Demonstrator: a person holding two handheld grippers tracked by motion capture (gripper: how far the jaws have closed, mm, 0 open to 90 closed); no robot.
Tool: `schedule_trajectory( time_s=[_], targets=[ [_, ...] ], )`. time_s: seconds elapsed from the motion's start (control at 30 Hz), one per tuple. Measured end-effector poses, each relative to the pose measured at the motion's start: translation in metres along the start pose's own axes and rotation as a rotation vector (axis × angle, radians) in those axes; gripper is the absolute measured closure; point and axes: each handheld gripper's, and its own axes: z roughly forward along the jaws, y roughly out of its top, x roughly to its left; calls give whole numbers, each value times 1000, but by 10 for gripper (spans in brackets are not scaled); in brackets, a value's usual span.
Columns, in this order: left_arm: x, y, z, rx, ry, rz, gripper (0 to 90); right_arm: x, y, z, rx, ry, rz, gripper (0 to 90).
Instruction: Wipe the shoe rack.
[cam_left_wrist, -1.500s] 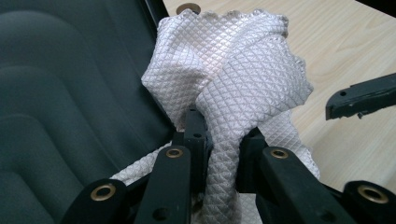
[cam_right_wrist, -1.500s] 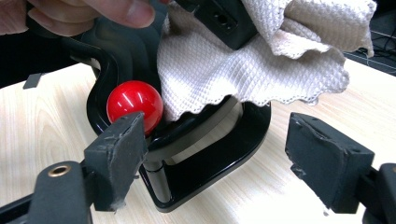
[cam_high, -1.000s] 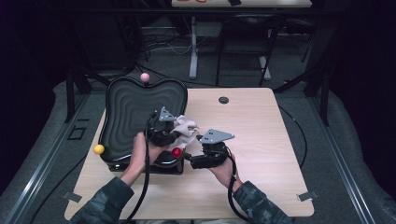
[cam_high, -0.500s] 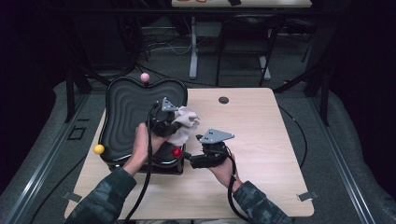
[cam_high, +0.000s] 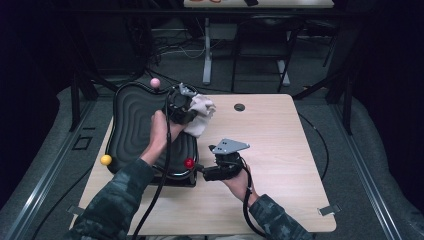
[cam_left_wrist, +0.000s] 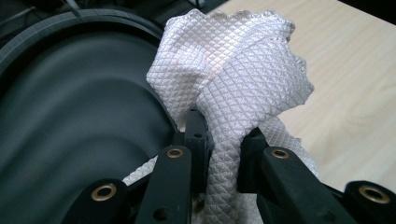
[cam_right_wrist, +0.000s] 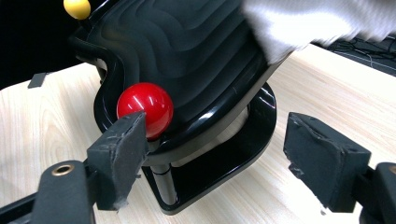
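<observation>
Cloth (cam_left_wrist: 243, 79) is pinched tight in the left gripper (cam_high: 181, 106), bunched up and hanging over the far right edge of the black wavy tray (cam_high: 131, 131), partly over the table (cam_high: 280, 135). The right gripper (cam_right_wrist: 219, 154) sits wide open near the tray's near right corner, nothing clamped in it. One pad (cam_right_wrist: 119, 149) sits right beside the red ball (cam_right_wrist: 144, 108), looks like touching; the other is well apart. A yellow ball (cam_right_wrist: 77, 8) sits at the tray's near left corner.

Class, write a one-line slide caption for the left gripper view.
Left gripper shut on a white quilted cloth, held at the edge of a black ridged tray beside the wooden table.
</observation>
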Motion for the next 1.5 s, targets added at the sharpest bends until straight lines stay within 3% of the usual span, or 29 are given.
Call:
schedule_trajectory(
  time_s=[0.27, 0.63, 0.83, 1.2, 1.5],
  targets=[
    [19, 23, 7, -5, 41, -51, 791, 0, 0, 0, -2, 3, 3, 210],
    [53, 32, 4, 5, 116, -142, 791, 1, 0, 1, 1, 9, 1, 210],
    [71, 25, -2, 18, 140, -186, 791, 1, 0, 2, 3, 8, -4, 211],
    [84, 5, -14, 22, 145, -228, 792, 2, 0, 3, 4, 12, -3, 210],
    [84, -18, -34, -3, 127, -214, 792, 3, 1, 4, 7, 19, 0, 207]
  ],
)
